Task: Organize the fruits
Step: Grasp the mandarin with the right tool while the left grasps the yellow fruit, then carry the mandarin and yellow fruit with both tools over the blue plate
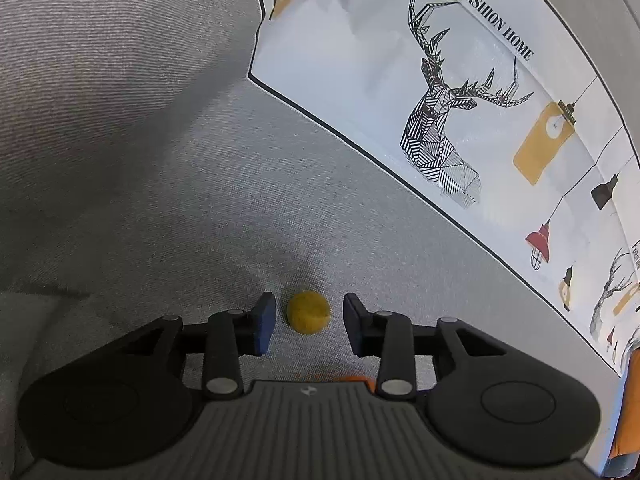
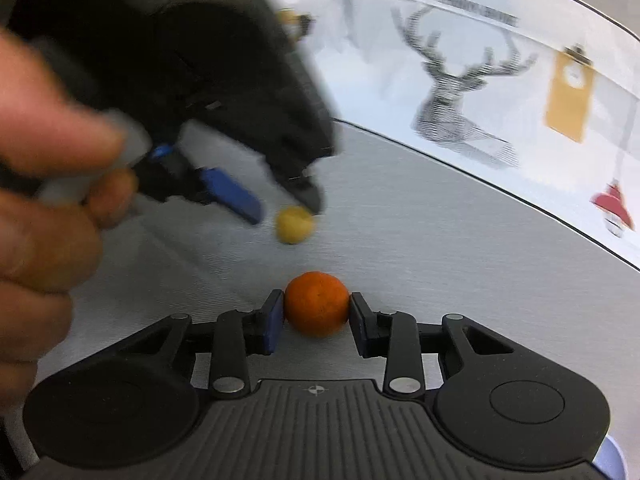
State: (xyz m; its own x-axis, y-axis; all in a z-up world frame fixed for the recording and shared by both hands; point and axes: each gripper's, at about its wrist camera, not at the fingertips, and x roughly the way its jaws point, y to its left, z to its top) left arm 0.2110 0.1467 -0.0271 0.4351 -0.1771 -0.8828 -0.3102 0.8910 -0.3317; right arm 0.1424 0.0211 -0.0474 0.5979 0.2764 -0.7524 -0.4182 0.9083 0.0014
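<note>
A small yellow fruit [image 1: 308, 312] lies on the grey fabric surface between the pads of my left gripper [image 1: 310, 322], which is open around it without touching. The same yellow fruit [image 2: 295, 224] shows in the right wrist view under the blurred left gripper [image 2: 280, 204]. My right gripper [image 2: 316, 312] is shut on an orange mandarin [image 2: 317, 304], both blue pads pressed on its sides. A sliver of that mandarin [image 1: 352, 380] shows under the left gripper body.
A white cloth [image 1: 460, 92] printed with a deer head, lamps and "Fashion Home" covers the right and far side; it also shows in the right wrist view [image 2: 500, 92]. The person's hand [image 2: 44, 208] holds the left gripper. An orange object [image 1: 628, 408] sits at the right edge.
</note>
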